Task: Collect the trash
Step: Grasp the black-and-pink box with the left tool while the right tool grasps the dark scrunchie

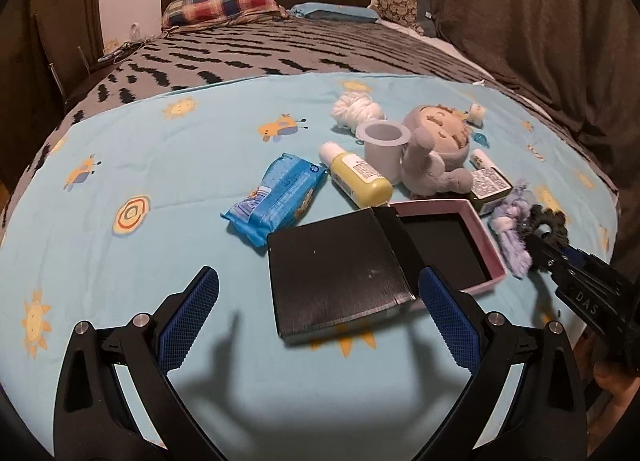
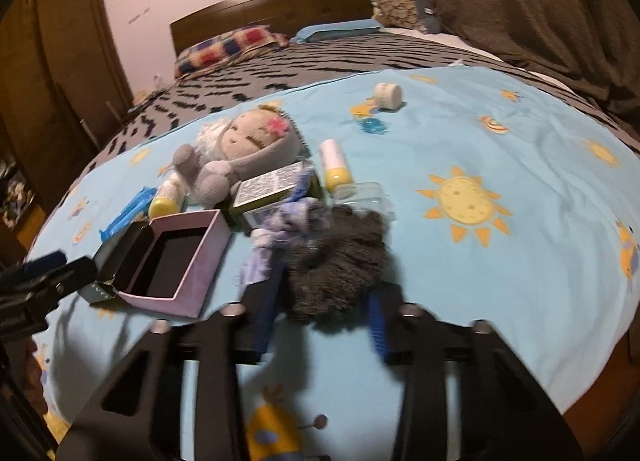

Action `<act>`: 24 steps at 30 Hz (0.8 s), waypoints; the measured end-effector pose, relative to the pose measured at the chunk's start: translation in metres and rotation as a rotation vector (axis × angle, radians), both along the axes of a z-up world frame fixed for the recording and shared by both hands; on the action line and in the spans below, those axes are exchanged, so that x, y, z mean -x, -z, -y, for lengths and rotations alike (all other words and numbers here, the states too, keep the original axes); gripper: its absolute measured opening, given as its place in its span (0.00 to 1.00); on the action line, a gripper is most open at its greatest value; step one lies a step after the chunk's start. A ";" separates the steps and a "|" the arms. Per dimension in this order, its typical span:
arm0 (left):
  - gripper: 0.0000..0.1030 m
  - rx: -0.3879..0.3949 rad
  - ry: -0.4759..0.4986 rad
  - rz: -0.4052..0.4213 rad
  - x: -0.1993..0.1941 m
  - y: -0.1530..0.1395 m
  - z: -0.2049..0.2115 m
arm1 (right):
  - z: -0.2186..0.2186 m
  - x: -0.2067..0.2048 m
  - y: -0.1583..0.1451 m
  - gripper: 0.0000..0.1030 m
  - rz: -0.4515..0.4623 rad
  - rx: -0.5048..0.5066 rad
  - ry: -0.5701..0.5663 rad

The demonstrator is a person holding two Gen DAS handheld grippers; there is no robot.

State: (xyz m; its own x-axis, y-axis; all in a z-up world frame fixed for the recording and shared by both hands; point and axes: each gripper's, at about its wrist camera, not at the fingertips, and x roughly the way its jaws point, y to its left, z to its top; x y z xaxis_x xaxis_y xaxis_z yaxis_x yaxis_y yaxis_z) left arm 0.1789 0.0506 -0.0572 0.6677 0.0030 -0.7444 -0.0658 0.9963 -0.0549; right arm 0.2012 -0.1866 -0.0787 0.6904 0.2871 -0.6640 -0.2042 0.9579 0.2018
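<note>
A dark grey fluffy scrunchie (image 2: 340, 257) lies on the light blue sheet (image 2: 500, 149), and my right gripper (image 2: 322, 313) is shut on it, one blue pad on each side. In the left wrist view the same scrunchie (image 1: 549, 221) sits at the tip of the right gripper (image 1: 540, 247). A pale purple scrunchie (image 2: 280, 229) touches it on the left. My left gripper (image 1: 320, 317) stands open above the sheet, with the near part of a black box lid (image 1: 336, 273) between its fingers but untouched. The lid leans on an open pink box (image 1: 448, 245).
A blue wipes pack (image 1: 276, 197), yellow bottle (image 1: 358, 177), white cup (image 1: 384, 149), grey plush doll (image 1: 436, 149) and green carton (image 1: 490, 185) crowd behind the boxes. A clear plastic tub (image 2: 362, 193), small tube (image 2: 336, 165) and white jar (image 2: 388, 95) lie farther right.
</note>
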 end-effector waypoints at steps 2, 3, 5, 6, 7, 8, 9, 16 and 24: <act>0.92 0.008 -0.006 -0.015 -0.006 0.004 -0.002 | -0.001 0.001 0.000 0.23 0.005 0.000 -0.016; 0.92 0.022 -0.014 -0.025 -0.010 0.007 -0.005 | -0.002 0.001 -0.001 0.22 0.009 0.005 -0.023; 0.92 0.043 -0.024 -0.035 -0.015 0.009 -0.010 | -0.001 0.003 -0.001 0.22 0.012 0.007 -0.029; 0.92 0.061 -0.026 -0.047 -0.019 0.012 -0.012 | 0.000 0.004 -0.001 0.22 0.013 0.003 -0.028; 0.92 0.070 -0.025 -0.055 -0.021 0.013 -0.013 | 0.002 0.004 -0.001 0.22 0.013 -0.001 -0.026; 0.92 0.084 -0.025 -0.063 -0.023 0.016 -0.013 | 0.002 0.004 -0.001 0.22 0.013 -0.003 -0.025; 0.92 0.090 -0.023 -0.065 -0.025 0.017 -0.013 | 0.003 0.005 -0.001 0.22 0.012 -0.006 -0.025; 0.92 0.094 0.034 -0.095 -0.030 0.033 0.003 | 0.005 0.005 0.001 0.22 0.011 -0.014 -0.032; 0.78 0.123 0.035 -0.063 -0.025 0.023 0.001 | 0.006 0.008 0.002 0.22 0.013 -0.011 -0.035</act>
State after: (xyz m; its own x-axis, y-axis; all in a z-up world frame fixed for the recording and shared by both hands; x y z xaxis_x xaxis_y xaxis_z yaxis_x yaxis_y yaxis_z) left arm 0.2042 0.0500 -0.0803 0.6175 -0.1136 -0.7783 -0.0385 0.9840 -0.1741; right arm 0.1929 -0.1922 -0.0804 0.6884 0.3182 -0.6518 -0.2401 0.9479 0.2092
